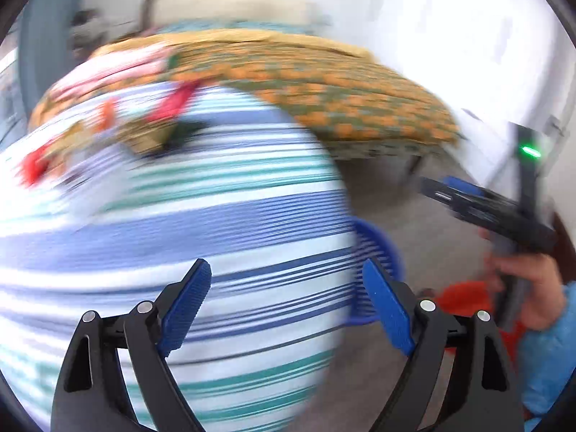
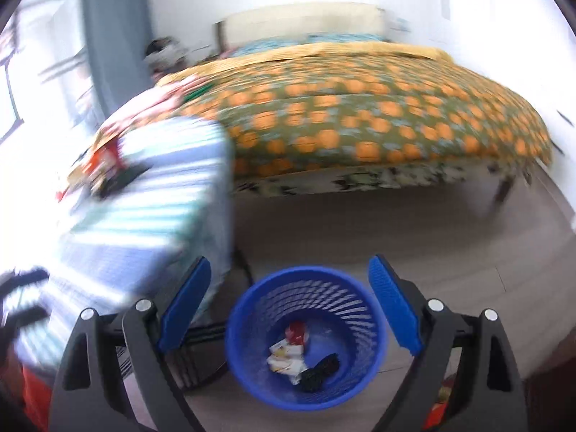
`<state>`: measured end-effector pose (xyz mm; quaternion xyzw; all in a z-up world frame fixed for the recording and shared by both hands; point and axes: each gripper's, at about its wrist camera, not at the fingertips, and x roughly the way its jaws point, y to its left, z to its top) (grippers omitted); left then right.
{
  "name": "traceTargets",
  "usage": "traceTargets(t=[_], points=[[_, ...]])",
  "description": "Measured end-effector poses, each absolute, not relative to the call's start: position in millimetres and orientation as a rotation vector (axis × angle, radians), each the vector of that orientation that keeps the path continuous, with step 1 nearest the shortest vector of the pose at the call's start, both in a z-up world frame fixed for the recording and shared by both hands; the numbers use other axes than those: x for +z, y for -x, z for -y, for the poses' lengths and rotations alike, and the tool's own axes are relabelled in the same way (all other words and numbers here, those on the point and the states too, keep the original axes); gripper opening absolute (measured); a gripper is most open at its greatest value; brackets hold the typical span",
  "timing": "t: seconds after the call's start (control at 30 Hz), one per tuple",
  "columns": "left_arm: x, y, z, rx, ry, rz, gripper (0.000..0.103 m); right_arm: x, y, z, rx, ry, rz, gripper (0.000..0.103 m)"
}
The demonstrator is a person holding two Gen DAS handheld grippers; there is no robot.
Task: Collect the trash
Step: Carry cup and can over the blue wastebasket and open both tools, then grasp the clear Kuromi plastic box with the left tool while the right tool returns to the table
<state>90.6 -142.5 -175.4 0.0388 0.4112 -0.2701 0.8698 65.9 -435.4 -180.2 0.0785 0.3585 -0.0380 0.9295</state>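
Observation:
A blue mesh waste bin [image 2: 306,338] stands on the floor right below my right gripper [image 2: 291,309], which is open and empty. Several wrappers [image 2: 288,356] and a dark piece lie in the bin. My left gripper [image 1: 288,309] is open and empty above a table with a blue-and-white striped cloth [image 1: 180,234]. Blurred red and white wrappers [image 1: 108,122] lie at the table's far side. The bin's edge [image 1: 378,252] shows past the table's right rim. The right gripper [image 1: 486,205] shows at the right of the left wrist view, held by a hand.
A bed with an orange-and-green patterned cover [image 2: 360,118] stands behind the table. Grey wood floor [image 2: 360,234] lies between bed and bin. The striped table [image 2: 144,216] is left of the bin. Both views are blurred by motion.

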Motion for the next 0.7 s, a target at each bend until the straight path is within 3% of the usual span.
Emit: traceTargets(t=[0.23, 0.33, 0.7], points=[[-187, -146, 53, -0.415, -0.112, -0.902, 0.086, -177, -103, 302, 0.185, -0.002, -0.852, 0.087], [-178, -176, 38, -0.449, -0.153, -0.858, 0.093, -182, -129, 264, 0.264, 0.045, -0.916, 0.087], [-179, -257, 51, -0.71, -0.397, -0.844, 0.098, -187, -155, 240, 0.286, 0.054, -0.963, 0.087]])
